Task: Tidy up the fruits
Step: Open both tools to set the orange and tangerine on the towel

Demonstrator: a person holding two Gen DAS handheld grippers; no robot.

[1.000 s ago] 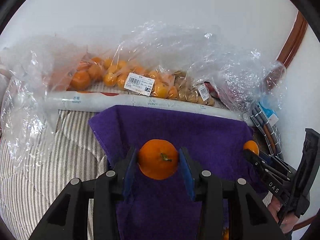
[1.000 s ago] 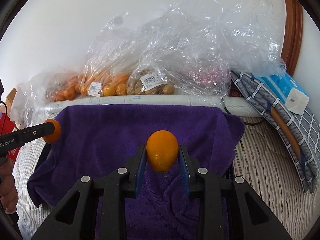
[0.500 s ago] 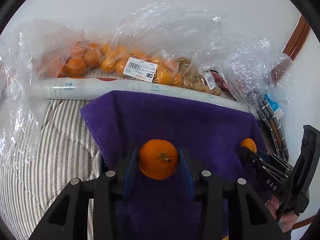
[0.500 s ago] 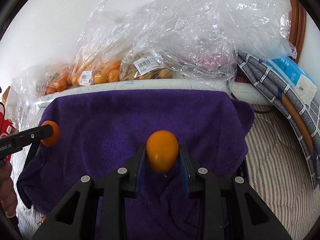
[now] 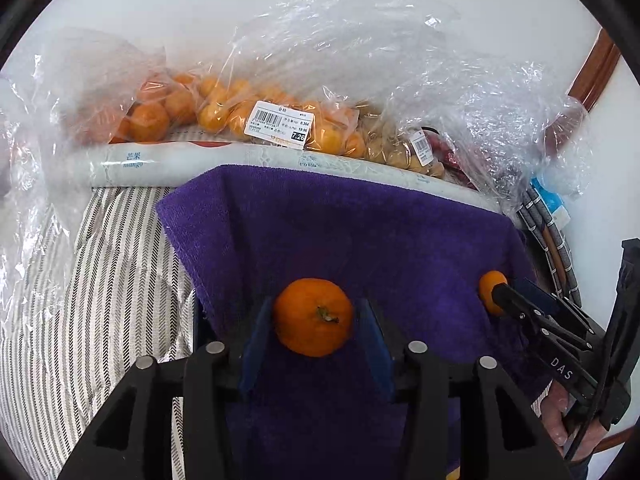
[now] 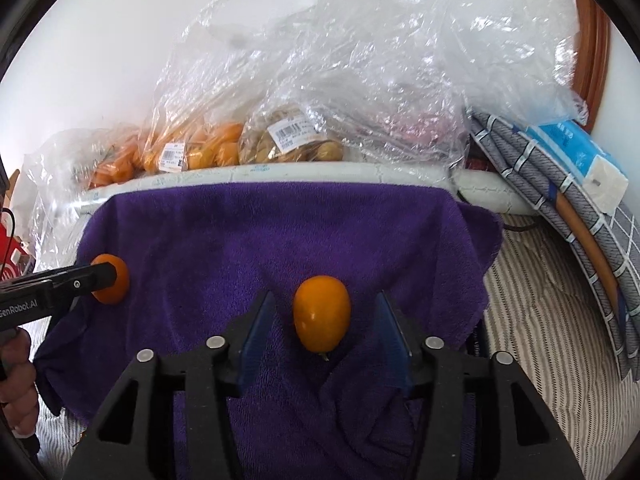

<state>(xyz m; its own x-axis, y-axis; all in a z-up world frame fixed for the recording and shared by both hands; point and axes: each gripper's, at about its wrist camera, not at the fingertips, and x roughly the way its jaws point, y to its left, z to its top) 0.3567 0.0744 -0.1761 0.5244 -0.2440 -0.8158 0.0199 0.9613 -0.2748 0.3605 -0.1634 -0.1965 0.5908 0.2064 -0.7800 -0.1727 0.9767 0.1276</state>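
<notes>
A round orange mandarin (image 5: 313,317) with its stem facing me lies on the purple towel (image 5: 340,232). My left gripper (image 5: 315,306) straddles it, jaws opening, with a thin gap showing at the right pad. An oval yellow-orange fruit (image 6: 322,318) rests on the same purple towel (image 6: 280,232) between the pads of my right gripper (image 6: 324,298). Its jaws are opening too and stand clear of the fruit on both sides. Each view shows the other gripper's fingers beside its own fruit, the mandarin (image 6: 110,278) at the left and the oval fruit (image 5: 490,292) at the right.
Clear plastic bags of oranges (image 5: 224,108) and small brown fruit (image 5: 400,148) line the white wall behind a white roll (image 5: 160,160). Striped bedding (image 5: 100,280) lies left of the towel. Folded grey checked cloth (image 6: 532,184) and a blue packet (image 6: 572,148) sit at the right.
The right gripper's pads have sprung away from the oval fruit, which now lies on the towel. The left pads have eased off the mandarin. Both hands stayed nearly in place.
</notes>
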